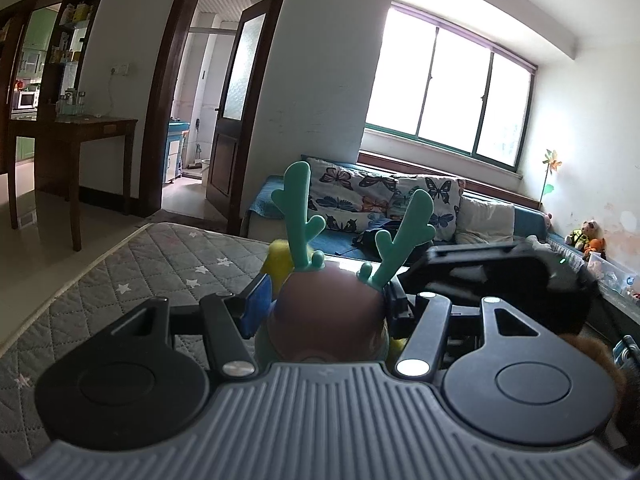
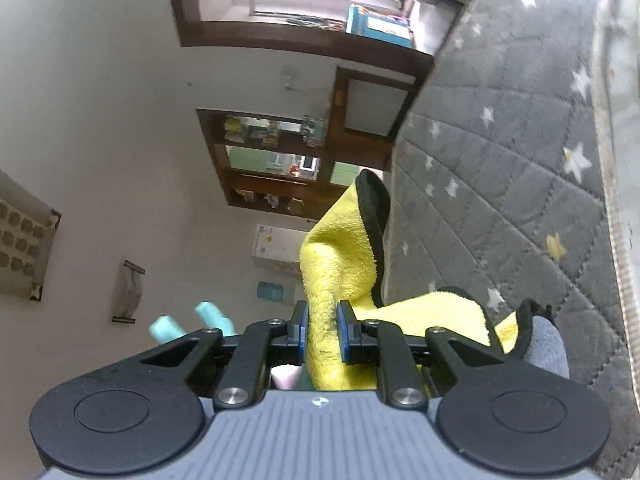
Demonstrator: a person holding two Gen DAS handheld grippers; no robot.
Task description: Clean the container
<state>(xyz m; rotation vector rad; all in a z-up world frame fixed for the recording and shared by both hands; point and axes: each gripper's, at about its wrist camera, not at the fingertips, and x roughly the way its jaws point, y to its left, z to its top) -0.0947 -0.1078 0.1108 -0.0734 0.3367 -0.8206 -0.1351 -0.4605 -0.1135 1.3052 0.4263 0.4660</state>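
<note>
Above the quilted bed (image 1: 160, 256), the left gripper (image 1: 320, 312) clamped its jaws on the container (image 1: 326, 320), antlers (image 1: 304, 216) upright. Just beside it, on its right, the right gripper (image 2: 323, 336) clamped the yellow cloth (image 2: 340, 264), likely nearer for wiping.

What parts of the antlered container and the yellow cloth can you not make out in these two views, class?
- Container, left wrist view: its lower body and base, hidden behind the left gripper body.
- Container, right wrist view: only two pale antler tips show past the right gripper.
- Yellow cloth, left wrist view: mostly hidden behind the container.
- Whether the cloth touches the container: unclear in either view.
</note>
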